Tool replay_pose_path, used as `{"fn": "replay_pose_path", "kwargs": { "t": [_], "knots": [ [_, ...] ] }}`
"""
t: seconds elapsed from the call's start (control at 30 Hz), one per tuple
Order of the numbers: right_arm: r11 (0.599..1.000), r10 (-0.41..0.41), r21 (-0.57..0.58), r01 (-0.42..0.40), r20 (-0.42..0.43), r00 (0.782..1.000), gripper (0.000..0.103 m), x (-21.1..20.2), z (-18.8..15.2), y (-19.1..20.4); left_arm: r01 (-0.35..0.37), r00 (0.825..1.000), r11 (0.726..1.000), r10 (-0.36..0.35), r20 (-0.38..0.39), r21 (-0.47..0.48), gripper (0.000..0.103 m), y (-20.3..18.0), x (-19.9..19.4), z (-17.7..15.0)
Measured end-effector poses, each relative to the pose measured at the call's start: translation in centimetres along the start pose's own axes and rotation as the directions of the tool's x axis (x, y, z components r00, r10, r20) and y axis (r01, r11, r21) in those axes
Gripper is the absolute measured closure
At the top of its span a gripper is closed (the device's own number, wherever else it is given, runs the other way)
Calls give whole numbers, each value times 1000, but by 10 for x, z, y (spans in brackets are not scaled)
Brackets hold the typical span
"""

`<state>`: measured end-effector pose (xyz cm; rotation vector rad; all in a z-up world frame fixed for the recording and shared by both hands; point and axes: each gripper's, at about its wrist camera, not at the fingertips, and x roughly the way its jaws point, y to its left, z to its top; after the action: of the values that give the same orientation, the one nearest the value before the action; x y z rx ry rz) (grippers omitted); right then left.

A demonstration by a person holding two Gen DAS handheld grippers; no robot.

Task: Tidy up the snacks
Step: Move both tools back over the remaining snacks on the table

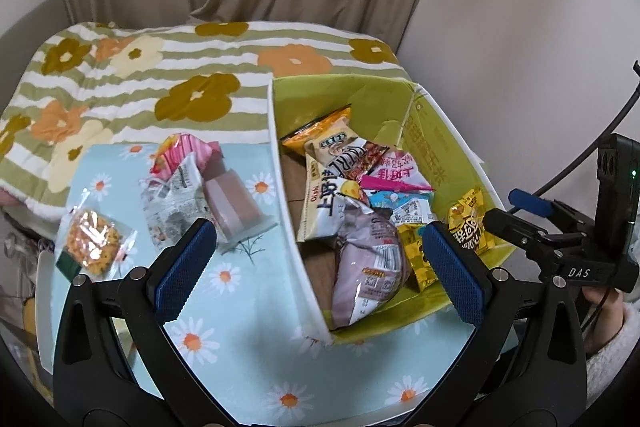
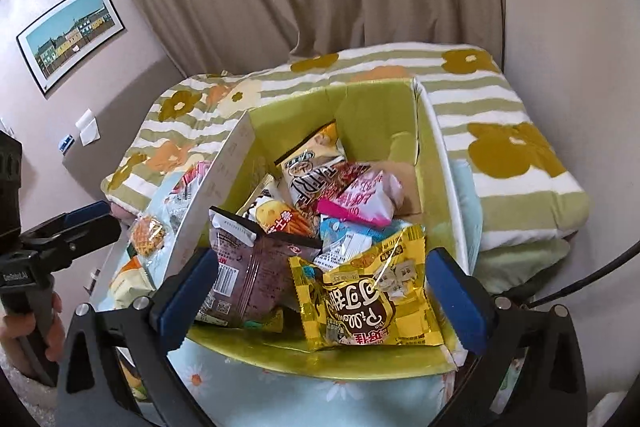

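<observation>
Both grippers hang over the daisy-print table (image 1: pixel 248 307), and on each the jaws are spread wide with nothing between the pads. The right gripper (image 2: pixel 320 291) sits above the near end of the green box (image 2: pixel 376 99), where a yellow packet (image 2: pixel 368 291) lies loose on top of the pile, leaning on the front wall beside a purple bag (image 2: pixel 248 279). It looks freshly set down, so that hand's job seems done for now.

The left gripper (image 1: pixel 320 251) straddles the box's white side wall (image 1: pixel 288 211). Outside the box, a few snacks are left on the table: a clear bag of orange crackers (image 1: pixel 94 241), a newsprint-wrapped packet (image 1: pixel 176 203), a pinkish block (image 1: pixel 236 207) and a pink striped packet (image 1: pixel 184 151) behind them.

The sensible next move, I'd judge, is for the left hand to swing over to the crackers, come down on the bag's crimped edge rather than its brittle middle, and pinch gently. Lift it clear of the wall before carrying it across.
</observation>
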<state>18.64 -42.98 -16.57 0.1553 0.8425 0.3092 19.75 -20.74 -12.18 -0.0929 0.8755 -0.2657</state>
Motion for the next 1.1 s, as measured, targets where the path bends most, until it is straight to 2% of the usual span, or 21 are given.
{"fn": "replay_pose_path", "kwargs": {
  "t": [0.3,0.5,0.77,0.9,1.1],
  "knots": [
    [997,21,-70,-19,27,999,0,-15,3,31,-34,999,999,35,22,-35,1,20,-25,-17],
    [987,83,-142,-76,47,995,0,-17,7,71,-80,995,994,84,46,-81,1,52,-50,-29],
    [967,144,-218,-132,40,989,0,0,15,136,-130,989,981,139,55,-143,1,125,-74,-37],
    [968,141,-216,-131,32,989,0,20,17,169,-123,991,983,129,38,-138,1,166,-76,-34],
    [976,131,-172,-133,-23,991,0,63,16,226,-97,995,992,94,-40,-79,1,232,-62,-23]
  ]
}}
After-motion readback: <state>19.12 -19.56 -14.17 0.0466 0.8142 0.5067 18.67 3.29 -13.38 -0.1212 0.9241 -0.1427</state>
